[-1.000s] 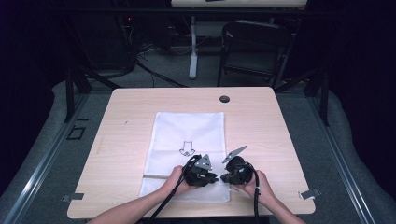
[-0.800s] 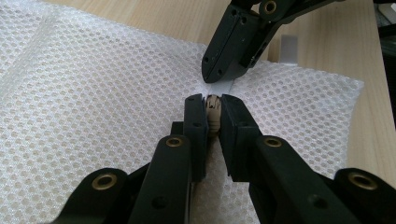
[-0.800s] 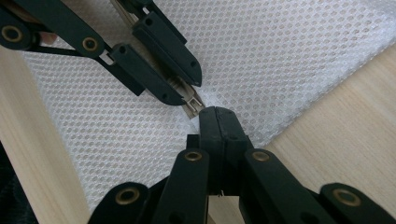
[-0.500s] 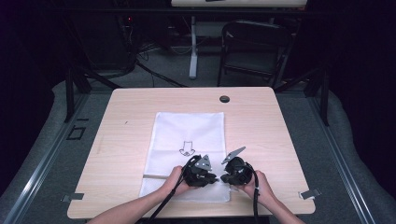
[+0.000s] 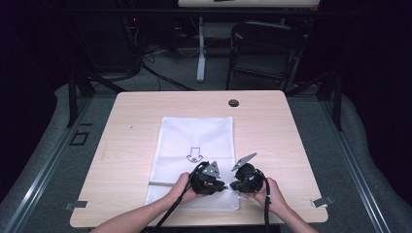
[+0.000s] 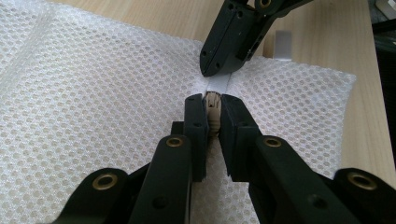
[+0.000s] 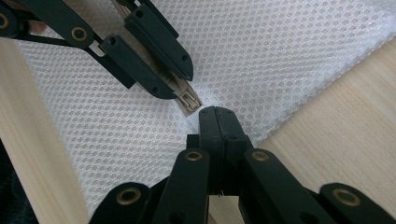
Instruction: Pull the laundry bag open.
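Right now my left claw (image 6: 214,109) is clenched on the zip pull (image 6: 213,112) of the mesh bag (image 5: 194,141), dead ahead of my right claw (image 7: 215,113), which pinches the white tab (image 6: 217,84); the zip runs leftward, away from it.

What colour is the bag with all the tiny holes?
White. The mesh bag shows best in the left gripper view.

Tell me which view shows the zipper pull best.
The right gripper view: the zipper pull lies in profile, clamped in the left claw. The left gripper view shows it end-on between the jaws. The high view is too far to resolve it.
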Tool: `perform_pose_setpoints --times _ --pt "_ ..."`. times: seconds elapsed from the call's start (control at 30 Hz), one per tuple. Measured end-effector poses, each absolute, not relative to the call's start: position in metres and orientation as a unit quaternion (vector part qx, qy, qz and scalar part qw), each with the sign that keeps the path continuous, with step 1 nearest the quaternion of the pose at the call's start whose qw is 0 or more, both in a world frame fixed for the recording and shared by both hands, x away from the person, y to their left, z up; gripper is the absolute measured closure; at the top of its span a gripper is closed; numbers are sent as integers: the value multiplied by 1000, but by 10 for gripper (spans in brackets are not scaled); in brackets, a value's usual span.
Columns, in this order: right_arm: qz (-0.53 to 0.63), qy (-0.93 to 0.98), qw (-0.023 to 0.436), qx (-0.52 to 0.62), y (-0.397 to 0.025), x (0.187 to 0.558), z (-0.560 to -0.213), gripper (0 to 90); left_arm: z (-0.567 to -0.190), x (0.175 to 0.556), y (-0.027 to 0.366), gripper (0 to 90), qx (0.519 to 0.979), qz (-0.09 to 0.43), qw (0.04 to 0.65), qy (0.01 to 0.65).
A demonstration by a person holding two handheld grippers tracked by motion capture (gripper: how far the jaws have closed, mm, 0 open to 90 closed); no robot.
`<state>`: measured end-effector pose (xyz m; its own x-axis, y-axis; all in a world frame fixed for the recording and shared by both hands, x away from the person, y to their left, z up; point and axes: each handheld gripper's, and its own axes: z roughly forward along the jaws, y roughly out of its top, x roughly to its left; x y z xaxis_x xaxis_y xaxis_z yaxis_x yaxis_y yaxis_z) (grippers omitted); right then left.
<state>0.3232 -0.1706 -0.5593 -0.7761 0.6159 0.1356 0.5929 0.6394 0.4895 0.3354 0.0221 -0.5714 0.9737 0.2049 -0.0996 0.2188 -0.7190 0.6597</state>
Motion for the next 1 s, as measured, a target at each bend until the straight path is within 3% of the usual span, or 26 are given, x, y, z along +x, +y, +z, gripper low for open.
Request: perform_pose_setpoints --times 1.0 --pt "257 912 24 319 -173 324 -559 900 -569 336 42 819 925 -11 361 119"
